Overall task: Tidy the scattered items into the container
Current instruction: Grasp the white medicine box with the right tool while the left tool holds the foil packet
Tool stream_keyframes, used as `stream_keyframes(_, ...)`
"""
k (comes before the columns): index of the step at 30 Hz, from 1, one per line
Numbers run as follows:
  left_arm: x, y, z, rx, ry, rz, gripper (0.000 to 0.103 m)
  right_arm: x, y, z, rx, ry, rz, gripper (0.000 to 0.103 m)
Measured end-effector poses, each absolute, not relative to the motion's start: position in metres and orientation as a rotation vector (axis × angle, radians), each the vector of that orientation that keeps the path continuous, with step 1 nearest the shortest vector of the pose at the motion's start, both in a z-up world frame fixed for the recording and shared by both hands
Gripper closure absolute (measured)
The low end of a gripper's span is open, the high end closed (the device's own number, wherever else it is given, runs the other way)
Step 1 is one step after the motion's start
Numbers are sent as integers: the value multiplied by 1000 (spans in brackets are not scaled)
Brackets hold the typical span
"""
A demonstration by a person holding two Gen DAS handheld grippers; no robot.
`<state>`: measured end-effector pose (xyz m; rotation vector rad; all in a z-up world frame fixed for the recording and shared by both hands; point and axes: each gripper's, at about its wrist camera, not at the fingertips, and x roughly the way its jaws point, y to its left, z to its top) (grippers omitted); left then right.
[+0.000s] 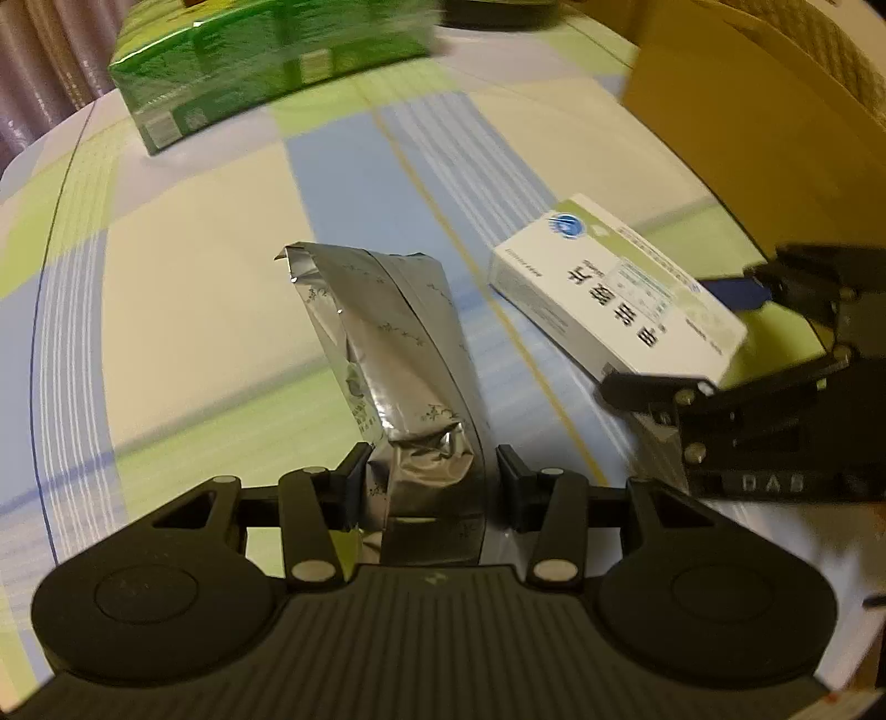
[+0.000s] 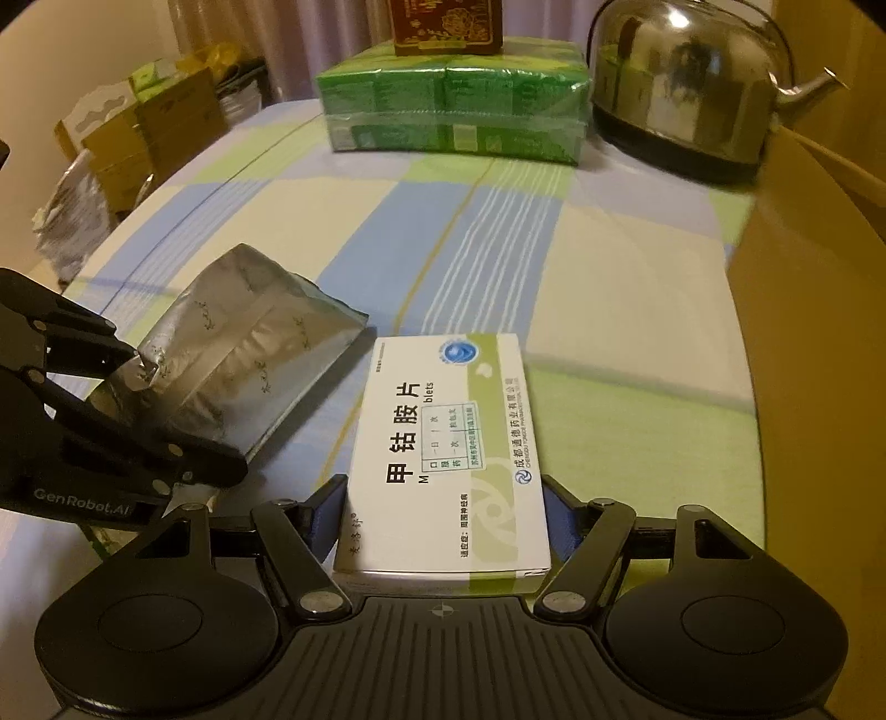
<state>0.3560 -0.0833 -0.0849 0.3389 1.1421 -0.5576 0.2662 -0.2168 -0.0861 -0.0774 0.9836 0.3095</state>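
Note:
My left gripper is shut on a silver foil pouch and holds it over the checked cloth; it also shows in the right wrist view, with the left gripper at the left. My right gripper is shut on a white medicine box with green trim. The box also shows in the left wrist view, with the right gripper around its end. A cardboard box, the container, stands at the right; it also shows in the left wrist view.
A green shrink-wrapped pack stands at the table's far side with a red tin on top. A steel kettle is at the back right. Cartons and a foil bag sit off the table's left edge.

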Motion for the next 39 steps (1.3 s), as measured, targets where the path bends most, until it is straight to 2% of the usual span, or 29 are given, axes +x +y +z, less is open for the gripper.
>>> stream_keyframes(8, 258, -82, -65, 346, 1143, -613, 61, 158, -237, -83, -82, 1035, 314, 35)
stream_keyframes(14, 211, -77, -64, 330, 1173, -634, 61, 115, -239, -84, -104, 1040, 298, 35)
stream_keyframes(18, 201, -74, -62, 314, 1187, -626, 59, 105, -242, -87, -75, 1039, 289, 33)
stream_keyframes(20, 206, -74, -62, 308, 1209, -626, 55, 104, -243, -86, -61, 1033, 296, 21)
stream_keyframes(22, 213, -74, -63, 298, 1225, -619, 55, 104, -245, -87, -50, 1025, 297, 15)
stream_keyframes(28, 227, -78, -75, 273, 1291, -607, 52, 110, -251, -90, -29, 1023, 303, 14)
stream_keyframes(36, 228, -98, -82, 391, 1305, -614, 52, 115, -247, -94, -39, 1026, 322, 14)
stream_keyframes(39, 225, -103, -82, 458, 1291, -630, 57, 116, -246, -94, -37, 1027, 327, 14)
